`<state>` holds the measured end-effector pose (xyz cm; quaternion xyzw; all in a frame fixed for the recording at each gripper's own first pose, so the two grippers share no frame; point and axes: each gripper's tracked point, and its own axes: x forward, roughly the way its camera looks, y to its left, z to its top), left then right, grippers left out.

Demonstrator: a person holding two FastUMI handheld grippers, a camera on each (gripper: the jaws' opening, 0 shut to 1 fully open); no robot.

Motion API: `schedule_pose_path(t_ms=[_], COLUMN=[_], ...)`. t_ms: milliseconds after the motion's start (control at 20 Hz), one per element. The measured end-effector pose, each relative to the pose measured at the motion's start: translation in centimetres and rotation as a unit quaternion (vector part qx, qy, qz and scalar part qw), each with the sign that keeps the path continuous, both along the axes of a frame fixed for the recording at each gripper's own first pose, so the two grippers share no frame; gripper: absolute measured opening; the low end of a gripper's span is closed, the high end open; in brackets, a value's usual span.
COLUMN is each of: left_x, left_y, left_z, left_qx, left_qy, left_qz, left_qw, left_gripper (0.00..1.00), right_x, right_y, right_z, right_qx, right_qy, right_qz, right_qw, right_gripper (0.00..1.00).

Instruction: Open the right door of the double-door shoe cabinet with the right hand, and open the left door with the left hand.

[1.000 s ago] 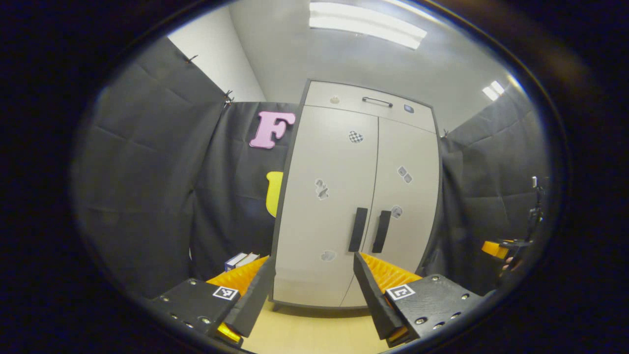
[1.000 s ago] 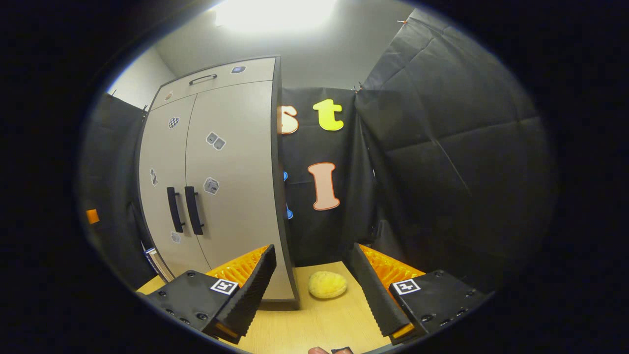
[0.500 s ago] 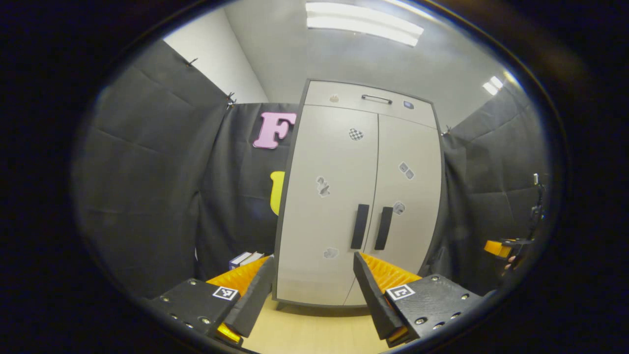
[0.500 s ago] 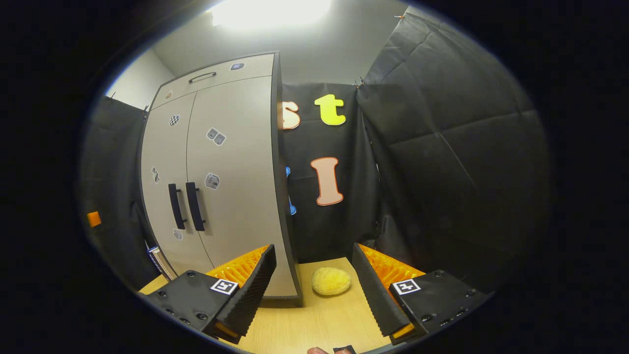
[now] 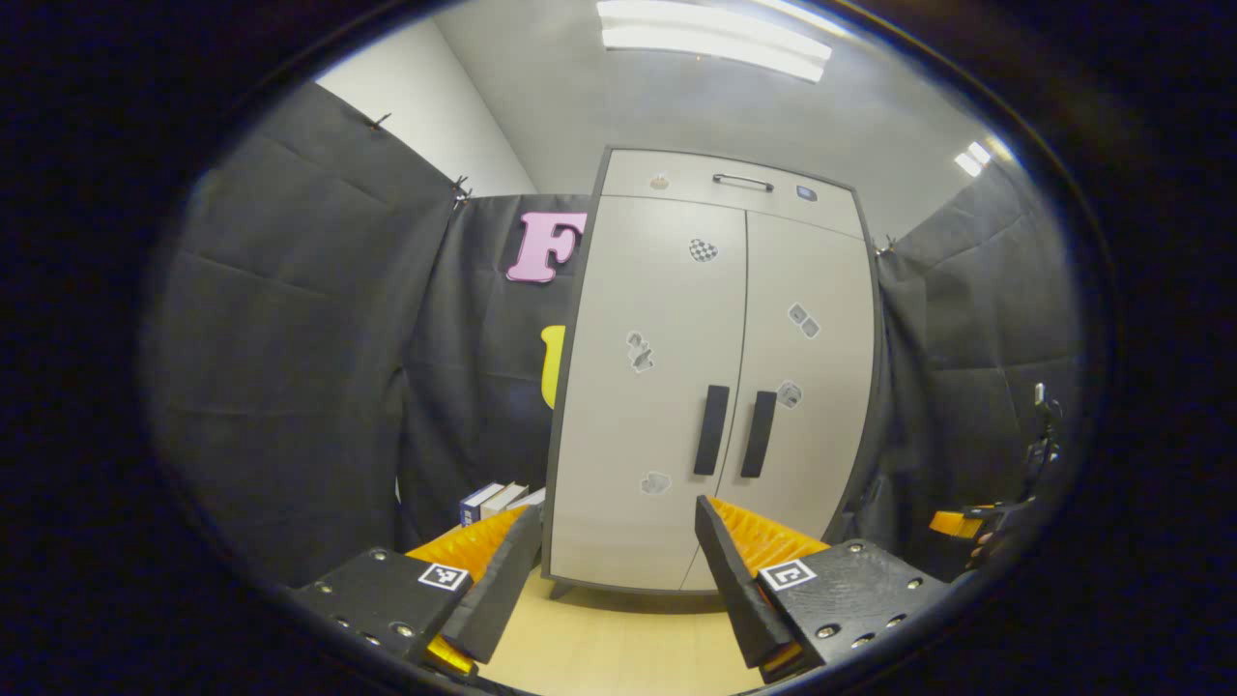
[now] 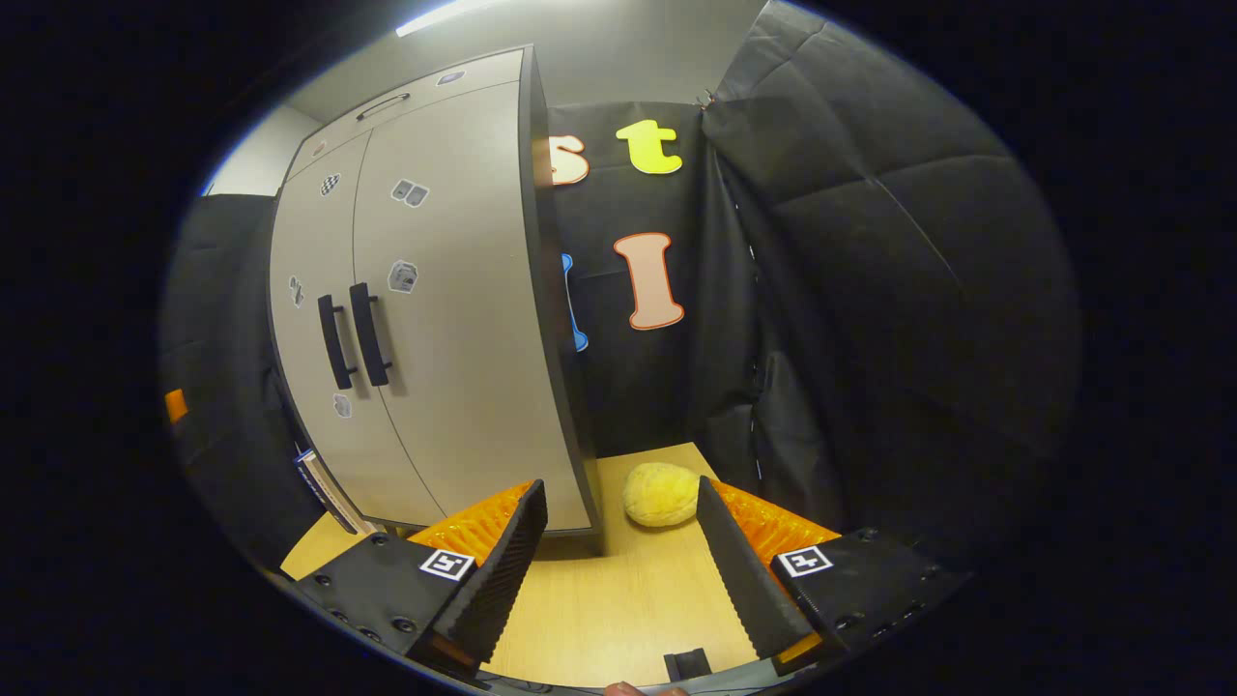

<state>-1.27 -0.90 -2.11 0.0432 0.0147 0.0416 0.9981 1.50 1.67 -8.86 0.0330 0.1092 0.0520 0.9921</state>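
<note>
Although both grippers were in view, nothing of the task had begun.
Cabinet: the tall pale-grey double-door shoe cabinet [image 5: 715,387] stood on the light wooden counter [image 6: 618,619], both doors closed.
Handles: the two black vertical bar handles [image 5: 734,445] sat untouched at the centre seam.
Left gripper [image 5: 618,580]: wide, holding nothing, facing the doors, well apart.
Right gripper [image 6: 618,570]: wide, holding nothing, off the cabinet's right corner near a yellow sponge-like lump [image 6: 660,494].
Remaining: both doors.

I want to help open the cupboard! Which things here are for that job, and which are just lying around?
For the job: shoe cabinet, left door handle, right door handle, left gripper, right gripper.

Just lying about: yellow sponge, books beside the cabinet.
</note>
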Motion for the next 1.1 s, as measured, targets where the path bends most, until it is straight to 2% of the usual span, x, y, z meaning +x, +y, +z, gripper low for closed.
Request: schedule_pose_path(t_ms=[150,200,250,450,600,800,850,950,1100], left_x=[0.9,1.2,1.6,2.6,2.9,3.1,3.1,3.0,3.1], left_y=[1.9,2.2,2.4,5.9,8.8,11.5,12.2,13.5,15.0], left_z=[-1.0,-1.4,-1.5,-1.4,-2.1,-3.3,-3.6,-4.4,-5.3], left_qx=[0.009,0.003,-0.003,0.006,0.008,-0.020,-0.025,-0.028,-0.021], left_qy=[0.009,0.012,0.011,0.005,0.006,0.009,0.011,0.014,0.019], left_qz=[0.004,-0.001,-0.010,-0.018,-0.013,-0.015,-0.012,-0.009,-0.007], left_qw=[1.000,1.000,1.000,1.000,1.000,1.000,1.000,0.999,1.000], left_gripper=[0.90,0.93,0.90,0.96,0.93,0.93,0.90,0.93,0.93], right_x=[0.2,0.4,0.6,1.5,2.5,4.7,5.2,6.2,8.0], right_y=[3.8,5.1,6.7,14.0,18.2,22.4,23.3,24.8,27.0], right_z=[1.8,2.4,3.3,6.9,8.7,9.6,10.0,10.8,11.2], right_qx=[0.003,-0.001,0.001,0.025,0.024,0.021,0.021,0.016,0.003], right_qy=[-0.002,0.003,0.004,-0.008,-0.029,-0.039,-0.042,-0.053,-0.072], right_qz=[0.015,0.017,0.026,0.076,0.096,0.109,0.112,0.113,0.107], right_qw=[1.000,1.000,1.000,0.997,0.995,0.993,0.993,0.992,0.992], right_gripper=[0.98,0.98,0.98,0.98,0.98,0.98,0.98,0.98,0.97])
